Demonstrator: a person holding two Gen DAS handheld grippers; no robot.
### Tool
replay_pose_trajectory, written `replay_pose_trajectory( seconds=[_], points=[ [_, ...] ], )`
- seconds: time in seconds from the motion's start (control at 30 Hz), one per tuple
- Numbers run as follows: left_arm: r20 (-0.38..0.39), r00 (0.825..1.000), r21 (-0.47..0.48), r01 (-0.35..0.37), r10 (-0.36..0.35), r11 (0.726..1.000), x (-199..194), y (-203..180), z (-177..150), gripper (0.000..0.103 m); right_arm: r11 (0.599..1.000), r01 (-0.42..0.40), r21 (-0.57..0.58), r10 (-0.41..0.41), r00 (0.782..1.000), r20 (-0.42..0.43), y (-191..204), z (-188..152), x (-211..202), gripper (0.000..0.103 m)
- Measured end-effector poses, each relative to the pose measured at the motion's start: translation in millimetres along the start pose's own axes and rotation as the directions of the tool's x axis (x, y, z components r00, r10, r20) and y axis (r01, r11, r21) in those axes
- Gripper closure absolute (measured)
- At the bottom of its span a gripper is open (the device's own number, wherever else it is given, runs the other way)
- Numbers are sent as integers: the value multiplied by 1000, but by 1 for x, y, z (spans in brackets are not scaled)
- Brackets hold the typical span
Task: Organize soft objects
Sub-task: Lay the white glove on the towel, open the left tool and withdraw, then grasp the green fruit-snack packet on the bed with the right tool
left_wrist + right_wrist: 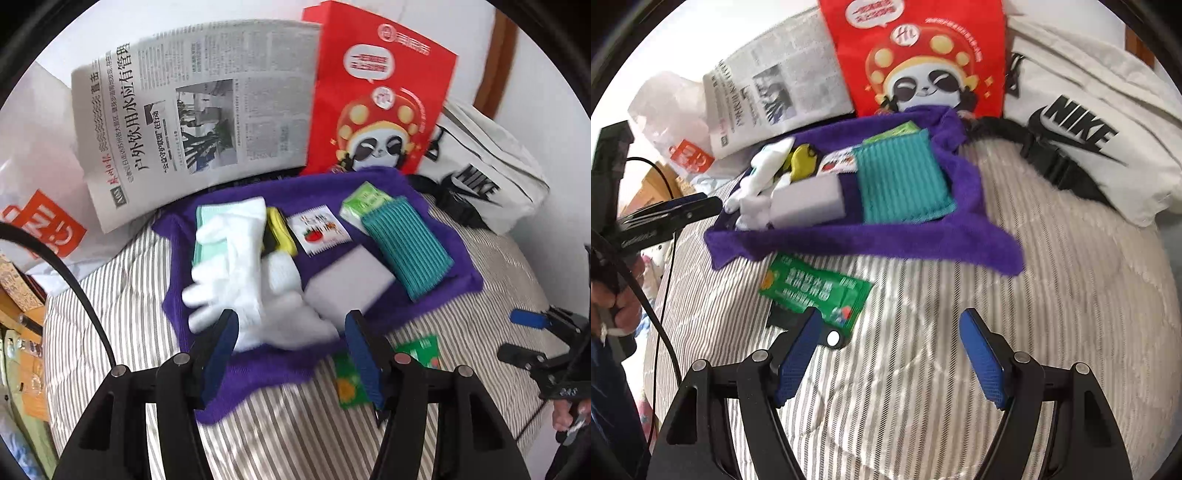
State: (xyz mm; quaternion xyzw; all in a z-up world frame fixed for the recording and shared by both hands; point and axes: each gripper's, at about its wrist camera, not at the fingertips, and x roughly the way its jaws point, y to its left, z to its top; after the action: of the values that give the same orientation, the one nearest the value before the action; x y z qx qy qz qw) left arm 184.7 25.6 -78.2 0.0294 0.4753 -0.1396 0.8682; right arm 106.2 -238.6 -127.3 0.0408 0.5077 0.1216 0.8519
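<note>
We've got the purple towel (424, 295) spread on the striped bedding (295, 443), and most of the soft stuff sits on it. The white sock (236, 266) lies at the towel's left, over a pale green cloth (207, 218), with a yellow item (280, 229) just beside it. A white sponge block (351, 288) sits mid-towel, a teal ribbed cloth (406, 251) to its right, and a green tissue pack (364, 199) behind that. Our left gripper (290, 332) is spread, nothing pinched, hovering over the sock's near end. Our right gripper (890, 332) is also spread and empty, above the bedding beside a green sachet (812, 291) that lies off the towel. A newspaper (192, 110) and a red bag (376, 103) lean behind.
</note>
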Motion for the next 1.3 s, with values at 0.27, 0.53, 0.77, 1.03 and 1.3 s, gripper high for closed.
replay_pose_trajectory(
  seconds=[0.27, 0.53, 0.77, 1.03, 1.3],
  points=[
    [-11, 999, -3, -38, 38, 999, -21, -15, -61, 45, 999, 33, -14, -33, 999, -29, 14, -29, 25, 27],
    [20, 991, -107, -131, 134, 986, -16, -1, -124, 45, 997, 72, -34, -72, 997, -2, 25, -32, 35, 27],
    [6, 986, -151, -166, 169, 974, 2, 9, -148, 40, 996, 76, -51, -74, 996, 41, 39, -20, 43, 27],
    [40, 978, -139, -196, 203, 971, 9, 11, -158, 8, 990, 63, -124, -56, 997, 59, 59, -1, 58, 27],
    [21, 985, -135, -169, 174, 976, 14, 12, -158, 0, 987, 60, -149, -54, 997, 49, 62, 10, 75, 24]
  ],
)
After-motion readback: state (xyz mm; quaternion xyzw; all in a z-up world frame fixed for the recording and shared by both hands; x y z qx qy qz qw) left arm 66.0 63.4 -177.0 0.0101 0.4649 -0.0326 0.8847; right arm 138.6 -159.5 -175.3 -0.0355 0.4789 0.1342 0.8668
